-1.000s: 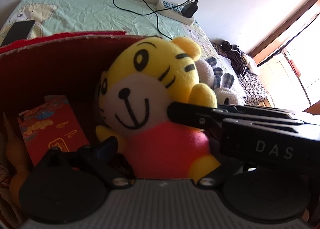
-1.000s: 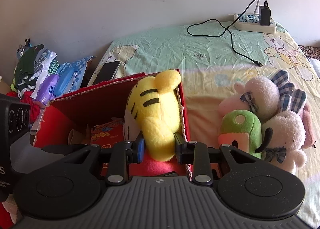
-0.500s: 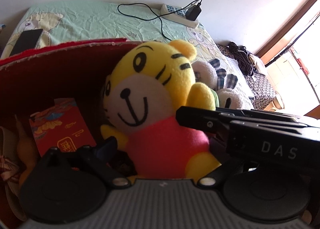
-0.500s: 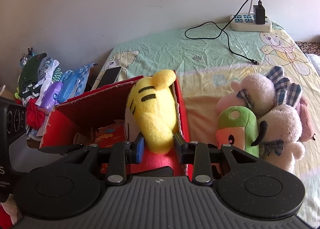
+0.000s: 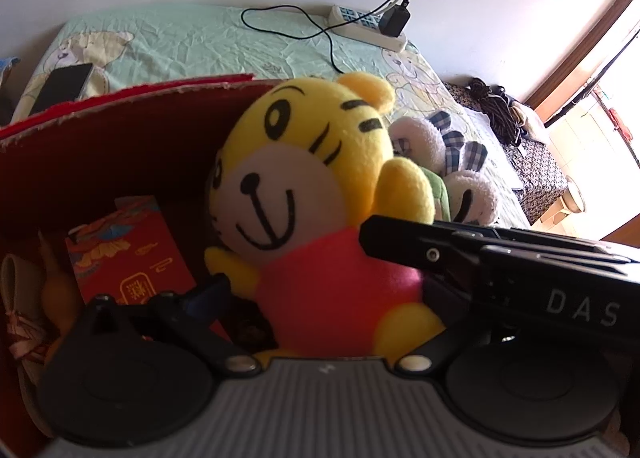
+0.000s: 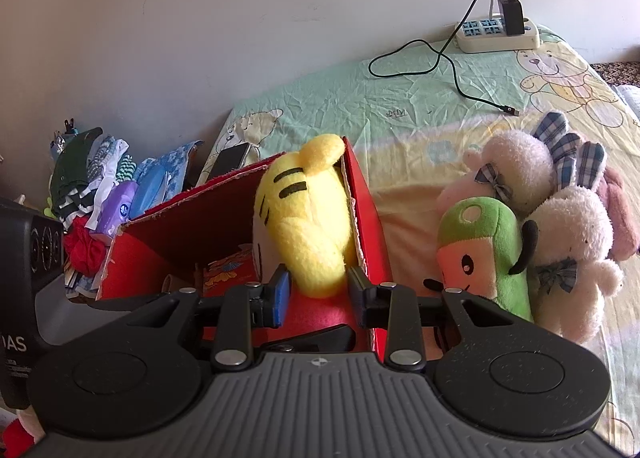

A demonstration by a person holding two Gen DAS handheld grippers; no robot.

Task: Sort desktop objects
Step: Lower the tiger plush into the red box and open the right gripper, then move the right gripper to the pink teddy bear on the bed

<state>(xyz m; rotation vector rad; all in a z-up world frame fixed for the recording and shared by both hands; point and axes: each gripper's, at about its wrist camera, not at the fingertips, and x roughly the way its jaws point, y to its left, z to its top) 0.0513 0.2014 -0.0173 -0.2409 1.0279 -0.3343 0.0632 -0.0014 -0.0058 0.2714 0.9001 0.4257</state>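
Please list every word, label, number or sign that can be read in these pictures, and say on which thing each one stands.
"DAS": white letters on the black right gripper body.
"AS": cut off at the frame edge, on the black left gripper body.
Gold sign on the red paper envelope: too blurred to read.
Round label on the purple tissue pack: too small to read.

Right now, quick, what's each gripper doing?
Left gripper: open, fingers on either side of the tiger plush.
Right gripper: closed on the tiger plush's arm.
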